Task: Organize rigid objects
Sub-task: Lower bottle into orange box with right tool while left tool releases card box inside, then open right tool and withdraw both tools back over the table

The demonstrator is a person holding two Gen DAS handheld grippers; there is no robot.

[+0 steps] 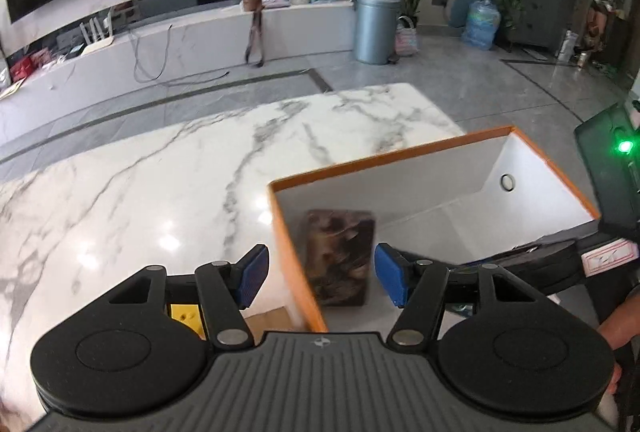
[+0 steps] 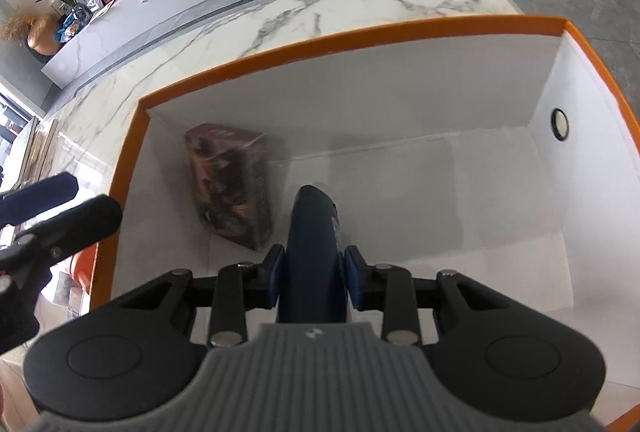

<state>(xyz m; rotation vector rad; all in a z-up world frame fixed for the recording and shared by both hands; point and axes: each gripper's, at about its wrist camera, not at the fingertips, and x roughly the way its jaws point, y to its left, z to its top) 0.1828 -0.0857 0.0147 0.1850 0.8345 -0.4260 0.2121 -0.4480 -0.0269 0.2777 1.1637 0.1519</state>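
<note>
marble counter [image 1: 168, 192] carries an orange-rimmed box [image 2: 360, 32] with white inner walls, open at the top. a brown patterned box [image 2: 230, 188] lies inside on the floor of the orange-rimmed box, close against its left wall as the right wrist view shows it. left hand-held gripper [image 1: 320, 278] hangs above that corner, released, its blue pads [image 1: 254, 278] spread to either side of the brown patterned box far below and pressing on nothing. right hand-held gripper [image 2: 312, 280] is over the inside of the orange-rimmed box, pointing steeply down, clenched on a dark blue object [image 2: 314, 252] that stands out forward between its pads, just to the right of the brown patterned box. a yellow item [image 1: 186, 316] shows on the counter under the left hand-held gripper, outside the orange-rimmed box; what it is cannot be told.
</note>
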